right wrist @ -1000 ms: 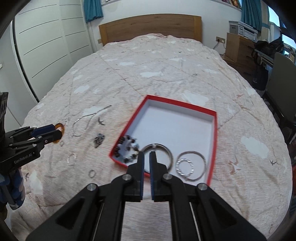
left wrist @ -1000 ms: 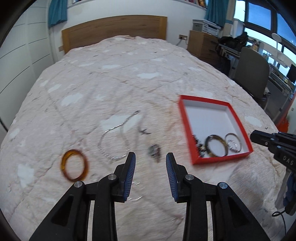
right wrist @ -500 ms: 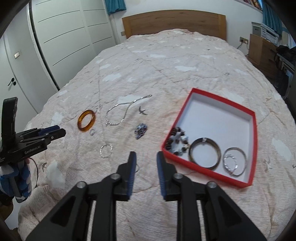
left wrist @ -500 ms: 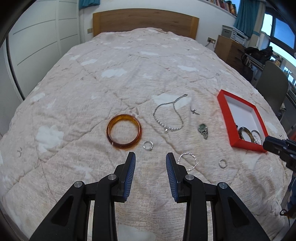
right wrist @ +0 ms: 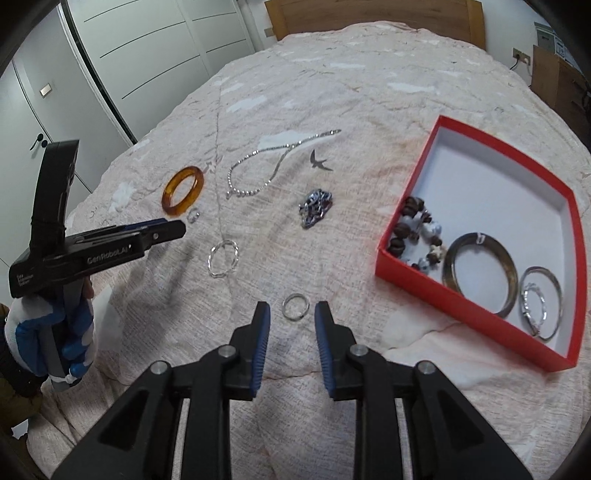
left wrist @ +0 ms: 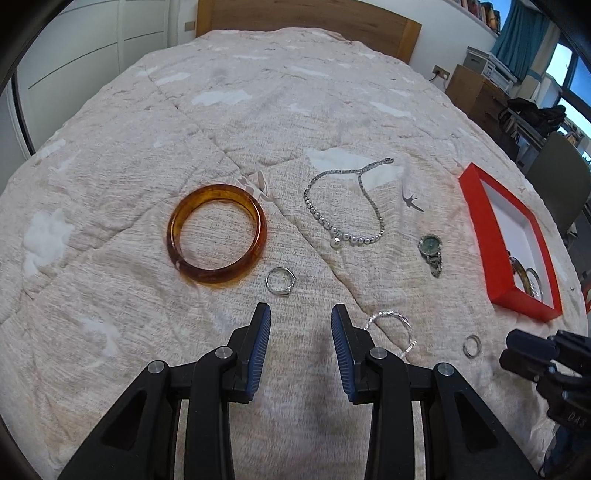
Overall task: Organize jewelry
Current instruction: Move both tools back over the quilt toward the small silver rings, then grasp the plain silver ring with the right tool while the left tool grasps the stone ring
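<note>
Loose jewelry lies on the pink bedspread. My left gripper (left wrist: 301,314) is open and empty, just short of a small silver ring (left wrist: 280,280), with the amber bangle (left wrist: 217,233) ahead to the left. A twisted silver bracelet (left wrist: 391,328) lies beside its right finger. My right gripper (right wrist: 292,314) is open, and another small ring (right wrist: 294,306) lies on the cover between its fingertips, untouched. The red box (right wrist: 417,280) to the right holds a bead bracelet (right wrist: 415,236), a dark bangle (right wrist: 480,273) and silver bangles (right wrist: 541,302).
A bead necklace (left wrist: 347,218) and a small watch (left wrist: 431,251) lie further up the bed. A gloved hand (right wrist: 55,332) holds the left gripper at the bed's left side. A wooden headboard (left wrist: 306,18), white wardrobes (right wrist: 129,55) and a chair (left wrist: 557,173) surround the bed.
Both grippers have come down closer to the bedspread. The left swung from the box side over to the amber bangle and ring. The right left the box and its jaws opened around the small ring.
</note>
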